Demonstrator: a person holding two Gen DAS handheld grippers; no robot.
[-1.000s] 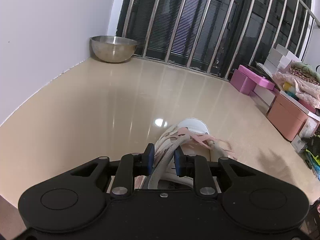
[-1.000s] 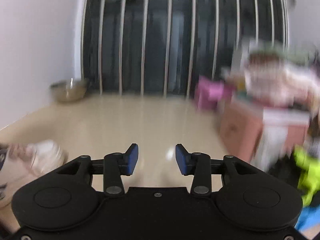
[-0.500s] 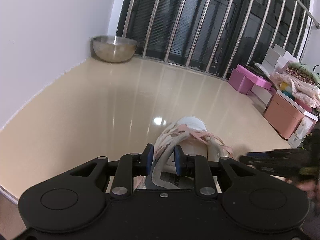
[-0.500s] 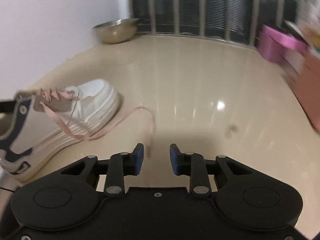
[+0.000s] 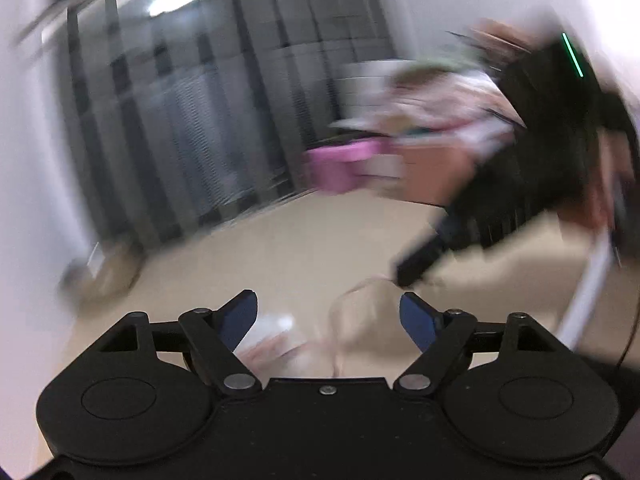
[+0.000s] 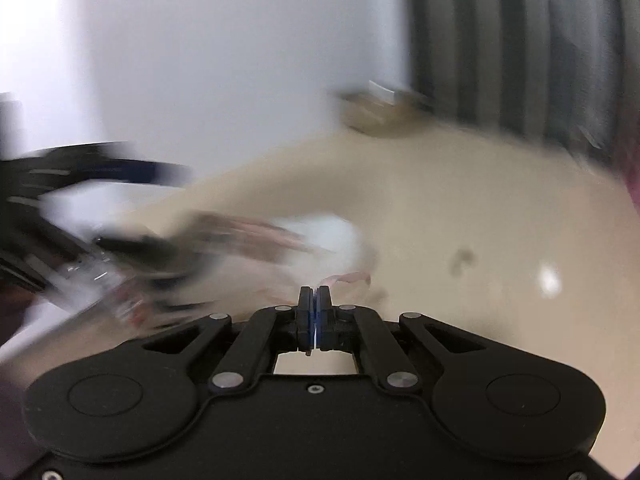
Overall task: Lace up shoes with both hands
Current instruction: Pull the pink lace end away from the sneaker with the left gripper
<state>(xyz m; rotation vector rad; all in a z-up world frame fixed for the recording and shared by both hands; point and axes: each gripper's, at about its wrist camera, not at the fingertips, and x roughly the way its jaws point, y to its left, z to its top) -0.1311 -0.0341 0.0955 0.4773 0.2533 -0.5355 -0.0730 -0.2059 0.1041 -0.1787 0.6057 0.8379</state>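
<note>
The shoe (image 6: 320, 236) is white-bodied with pink lacing across its top and lies on the beige floor (image 6: 460, 200), though heavy blur hides finer detail. Landmark for all positions: the shoe. In the right wrist view the right claw (image 6: 314, 300) sits just near side of the shoe, its jaws having just been closing and now pressed together on the pink lace (image 6: 348, 277), a short tail of which curls out beyond the tips. The same view shows the left claw (image 6: 132, 168) as a dark smear to the left of the shoe. The left wrist view gives what the other does not: the left claw (image 5: 328, 316) with jaws having just been opening, now spread wide and gripping nothing, the shoe (image 5: 276, 332) a pale blur low between them, and the right claw (image 5: 416, 264) coming in from the right of the shoe. Beyond the shoe stand a metal bowl (image 6: 380, 114) by the white wall (image 6: 200, 60), dark barred windows (image 5: 192, 120) and pink boxes (image 5: 340, 164).
</note>
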